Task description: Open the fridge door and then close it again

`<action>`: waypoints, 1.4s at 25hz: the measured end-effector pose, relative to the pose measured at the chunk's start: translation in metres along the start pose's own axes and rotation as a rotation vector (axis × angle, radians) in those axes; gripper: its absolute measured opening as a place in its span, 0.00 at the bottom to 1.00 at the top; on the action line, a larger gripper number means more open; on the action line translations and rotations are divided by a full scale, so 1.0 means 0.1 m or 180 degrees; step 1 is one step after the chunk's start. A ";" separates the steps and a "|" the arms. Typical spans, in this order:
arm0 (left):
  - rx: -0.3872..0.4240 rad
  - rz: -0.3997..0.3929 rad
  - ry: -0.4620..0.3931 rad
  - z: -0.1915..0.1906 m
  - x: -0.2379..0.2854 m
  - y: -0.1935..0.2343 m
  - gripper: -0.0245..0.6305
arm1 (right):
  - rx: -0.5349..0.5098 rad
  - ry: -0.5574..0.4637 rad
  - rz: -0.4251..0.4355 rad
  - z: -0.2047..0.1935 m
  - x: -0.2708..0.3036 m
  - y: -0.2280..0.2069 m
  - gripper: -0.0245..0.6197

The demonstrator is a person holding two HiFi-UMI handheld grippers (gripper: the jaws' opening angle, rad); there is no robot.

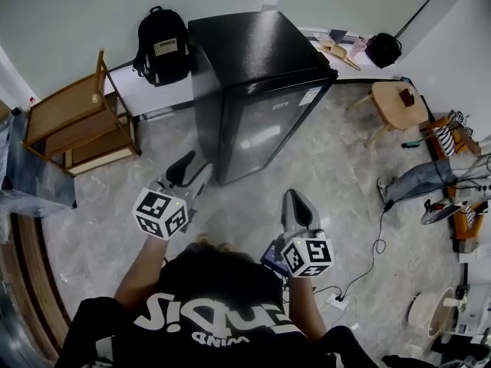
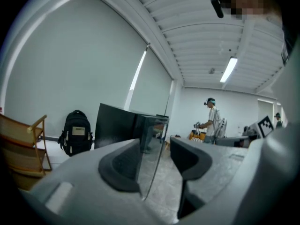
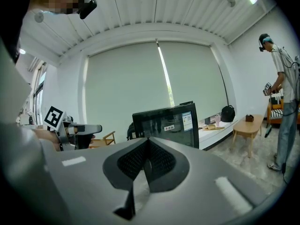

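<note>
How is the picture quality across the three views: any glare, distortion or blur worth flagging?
Head view: strong wide-angle bending toward the edges; the fridge door carries pale glare patches. Left gripper view: black corners, the ceiling lamp blown out, the left gripper close up and slightly soft. Right gripper view: the same dark corners, even lighting, reflections across the fridge door.

We count one fridge (image 1: 261,90), two grippers — left gripper (image 1: 196,171), right gripper (image 1: 296,199) — two black bags (image 1: 163,46) (image 1: 383,50), one wooden rack (image 1: 77,121), one low table (image 1: 399,104).
</note>
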State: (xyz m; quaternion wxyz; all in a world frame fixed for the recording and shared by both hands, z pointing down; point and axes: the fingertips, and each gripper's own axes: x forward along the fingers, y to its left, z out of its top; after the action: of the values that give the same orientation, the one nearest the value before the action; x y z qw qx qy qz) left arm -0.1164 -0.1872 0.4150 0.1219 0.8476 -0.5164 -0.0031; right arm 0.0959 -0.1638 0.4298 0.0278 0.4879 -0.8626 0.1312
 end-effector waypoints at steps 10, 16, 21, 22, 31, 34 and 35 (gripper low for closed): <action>0.0102 -0.0160 0.0129 -0.05 0.57 0.20 0.37 | -0.0024 0.0032 -0.0018 0.06 0.25 -0.06 0.03; 0.0154 -0.0170 0.0144 -0.08 0.94 0.34 0.37 | -0.0011 0.0052 -0.0115 0.05 0.31 -0.21 0.04; 0.0164 -0.0211 0.0227 -0.13 1.24 0.44 0.37 | 0.0009 0.0102 -0.0200 0.02 0.34 -0.31 0.04; 0.0162 -0.0214 0.0238 -0.14 1.29 0.46 0.37 | 0.0012 0.0112 -0.0210 0.01 0.35 -0.32 0.04; 0.0205 -0.0198 0.0356 -0.26 1.64 0.62 0.38 | 0.0030 0.0181 -0.0263 -0.04 0.41 -0.40 0.04; 0.0215 -0.0200 0.0394 -0.30 1.70 0.66 0.38 | 0.0033 0.0195 -0.0275 -0.06 0.42 -0.41 0.04; 0.0215 -0.0206 0.0403 -0.31 1.72 0.66 0.38 | 0.0031 0.0199 -0.0277 -0.06 0.42 -0.41 0.04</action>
State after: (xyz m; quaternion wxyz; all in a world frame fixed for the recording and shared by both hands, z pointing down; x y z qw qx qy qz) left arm -0.0898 -0.3606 0.4797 0.1255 0.8660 -0.4799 0.0641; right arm 0.1083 -0.2179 0.4510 0.0580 0.5208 -0.8386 0.1492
